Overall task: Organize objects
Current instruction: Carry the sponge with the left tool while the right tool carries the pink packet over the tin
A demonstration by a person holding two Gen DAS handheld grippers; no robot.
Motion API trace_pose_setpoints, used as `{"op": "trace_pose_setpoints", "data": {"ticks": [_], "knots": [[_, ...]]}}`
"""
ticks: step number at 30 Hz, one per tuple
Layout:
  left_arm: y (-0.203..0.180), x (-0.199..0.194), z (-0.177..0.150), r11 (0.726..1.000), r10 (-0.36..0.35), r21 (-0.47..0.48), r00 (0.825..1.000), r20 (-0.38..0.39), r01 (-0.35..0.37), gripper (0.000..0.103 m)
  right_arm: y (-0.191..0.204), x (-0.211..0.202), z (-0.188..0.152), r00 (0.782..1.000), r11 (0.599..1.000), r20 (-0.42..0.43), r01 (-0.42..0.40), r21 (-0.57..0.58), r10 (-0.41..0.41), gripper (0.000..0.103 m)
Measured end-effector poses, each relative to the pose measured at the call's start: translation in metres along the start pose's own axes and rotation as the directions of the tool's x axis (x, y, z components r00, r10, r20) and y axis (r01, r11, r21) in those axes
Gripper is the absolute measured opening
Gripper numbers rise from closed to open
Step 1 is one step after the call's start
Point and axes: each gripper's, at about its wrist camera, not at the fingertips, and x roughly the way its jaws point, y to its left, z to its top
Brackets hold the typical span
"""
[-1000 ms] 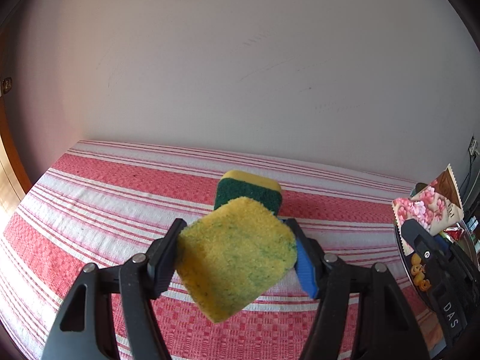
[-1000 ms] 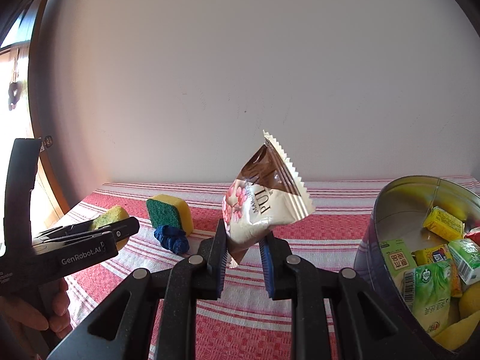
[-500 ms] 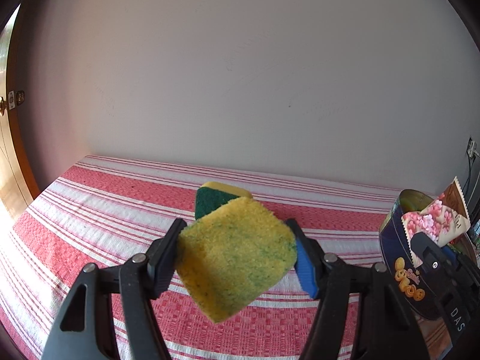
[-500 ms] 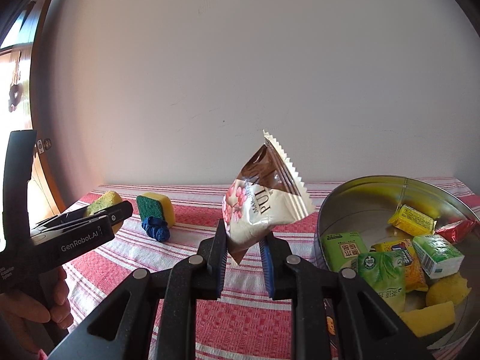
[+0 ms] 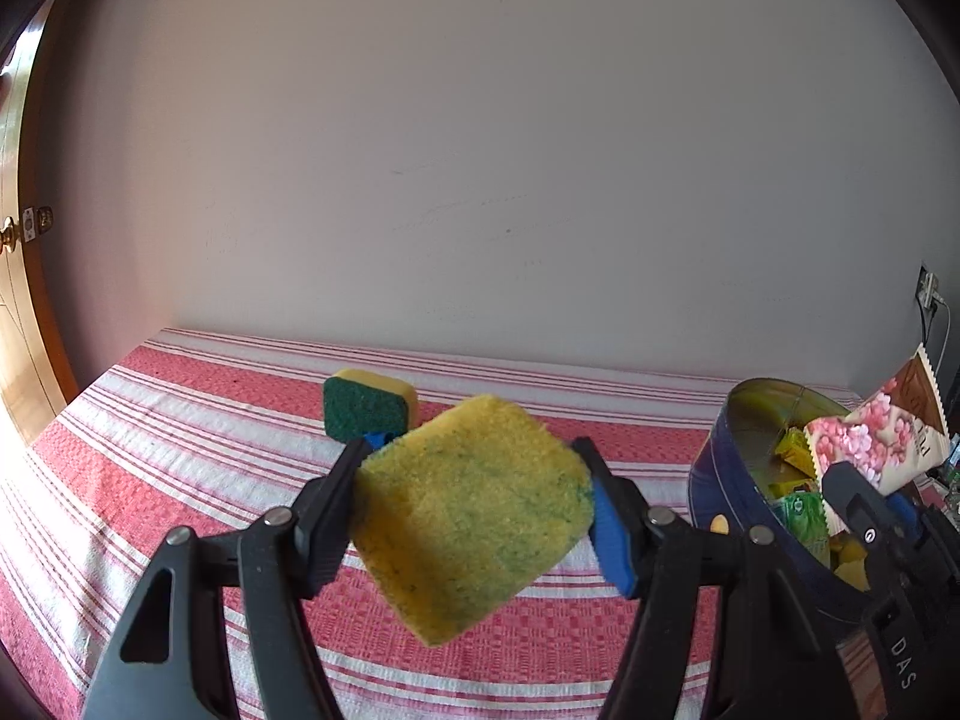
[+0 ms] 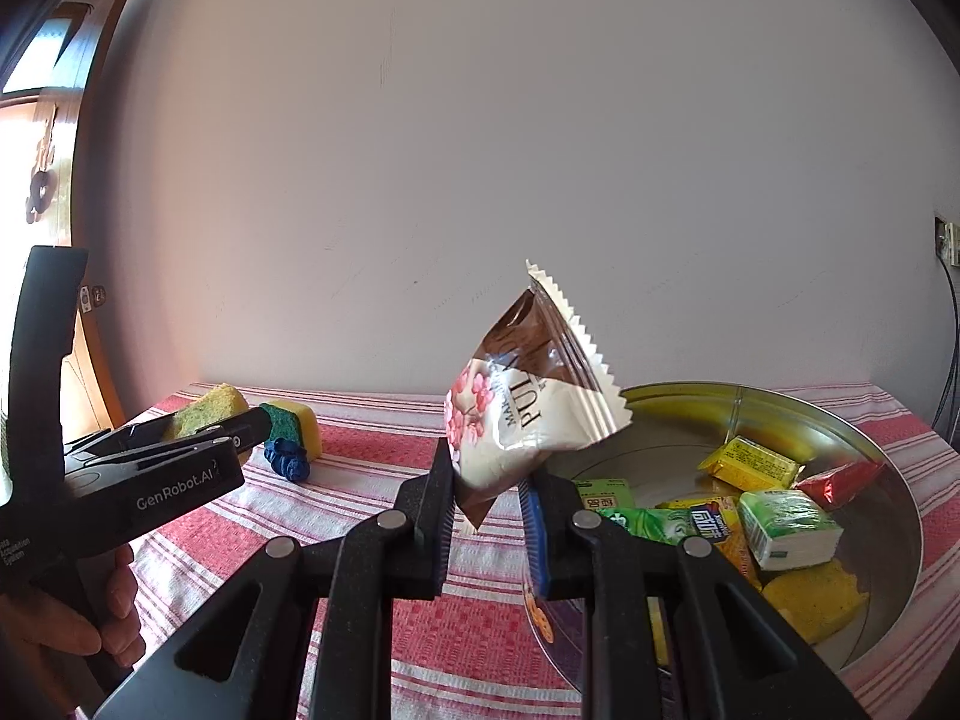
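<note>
My left gripper (image 5: 474,516) is shut on a yellow sponge (image 5: 471,516) with green flecks, held above the striped cloth; from the right wrist view that left gripper (image 6: 198,432) and its sponge (image 6: 207,411) sit at the left. My right gripper (image 6: 485,495) is shut on a snack packet (image 6: 522,414) with pink flowers, raised beside the near rim of a round metal tin (image 6: 894,552). The left wrist view shows the packet (image 5: 876,444) over the tin (image 5: 744,510) at the right. The tin holds several small packets and yellow sponge pieces.
A yellow sponge with a green scouring face (image 5: 369,405) rests on the red and white striped cloth (image 5: 180,450), with a small blue crumpled thing (image 6: 288,459) beside it. A plain wall stands behind. A person's hand (image 6: 72,618) grips the left tool's handle.
Both grippers have moved right across the table with their loads. The tin has come further into both views, and the green-faced sponge has slid left.
</note>
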Motion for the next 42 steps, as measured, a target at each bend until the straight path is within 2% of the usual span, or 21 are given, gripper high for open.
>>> {"op": "trace_pose_setpoints", "data": {"ticks": [5, 16, 25, 30, 42], "knots": [[-0.032, -0.013, 0.004, 1.000, -0.020, 0.020, 1.000, 0.017, 0.019, 0.067, -0.022, -0.013, 0.001, 0.999, 0.999, 0.031, 0.032, 0.007, -0.033, 0.022], [-0.090, -0.015, 0.010, 0.995, -0.073, 0.068, 0.997, 0.033, 0.070, 0.067, -0.077, -0.026, 0.007, 0.989, 0.991, 0.072, 0.123, 0.062, -0.127, 0.022], [-0.144, -0.003, 0.005, 0.989, -0.112, 0.099, 0.994, 0.005, 0.111, 0.067, -0.129, -0.033, 0.010, 0.971, 0.970, 0.062, 0.224, 0.093, -0.230, 0.022], [-0.171, 0.004, 0.006, 0.984, -0.128, 0.122, 0.992, -0.003, 0.128, 0.067, -0.143, -0.030, 0.009, 0.954, 0.956, 0.068, 0.291, 0.035, -0.293, 0.022], [-0.206, 0.033, -0.001, 0.984, -0.122, 0.126, 0.991, -0.056, 0.128, 0.067, -0.170, -0.010, 0.008, 0.948, 0.948, 0.011, 0.319, 0.006, -0.319, 0.022]]}}
